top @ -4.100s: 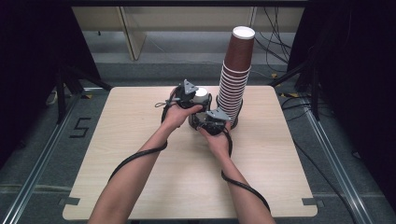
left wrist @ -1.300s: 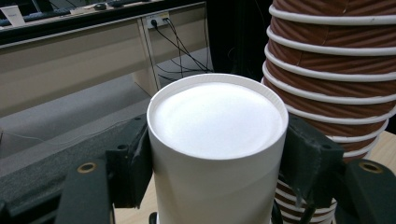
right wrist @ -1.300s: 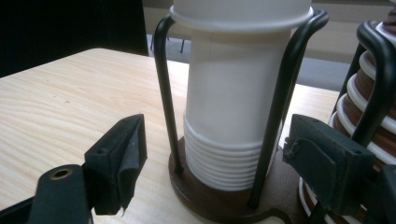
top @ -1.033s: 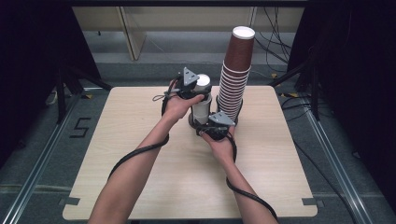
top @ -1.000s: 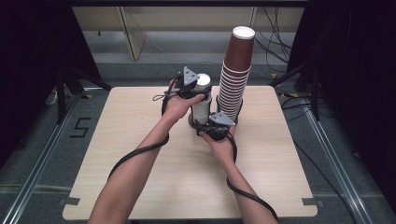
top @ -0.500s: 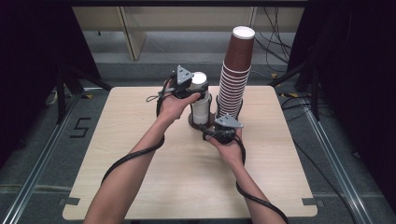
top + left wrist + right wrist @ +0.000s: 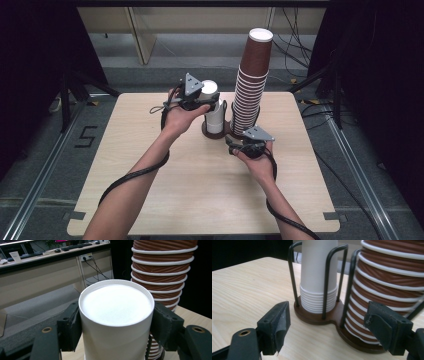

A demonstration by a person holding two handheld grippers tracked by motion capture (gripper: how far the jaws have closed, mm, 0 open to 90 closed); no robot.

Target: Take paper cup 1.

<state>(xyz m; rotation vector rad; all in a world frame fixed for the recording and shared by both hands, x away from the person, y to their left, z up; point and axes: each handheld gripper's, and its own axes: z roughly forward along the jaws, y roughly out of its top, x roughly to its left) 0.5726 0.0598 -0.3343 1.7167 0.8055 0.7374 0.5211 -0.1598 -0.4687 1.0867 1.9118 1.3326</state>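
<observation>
White paper cup (image 7: 116, 315) sits clamped between the jaws of the left gripper (image 7: 196, 98), gripped just below its upturned base. It is the top one of the short white stack (image 7: 319, 300) nested upside down inside the wire rack (image 7: 325, 282), beside the tall brown stack (image 7: 252, 80) on the table (image 7: 150, 200). The lift looks under way but not finished: the cup's lower part is still down among the wires, so pulling it clear and setting it somewhere remain. The right gripper (image 7: 248, 146) stands half open in front of the rack's wooden base (image 7: 312, 316), holding nothing. Against the high view from a second ago, the left hand and its cup sit slightly higher and further left, and the right gripper has drawn back from the rack toward the person.
</observation>
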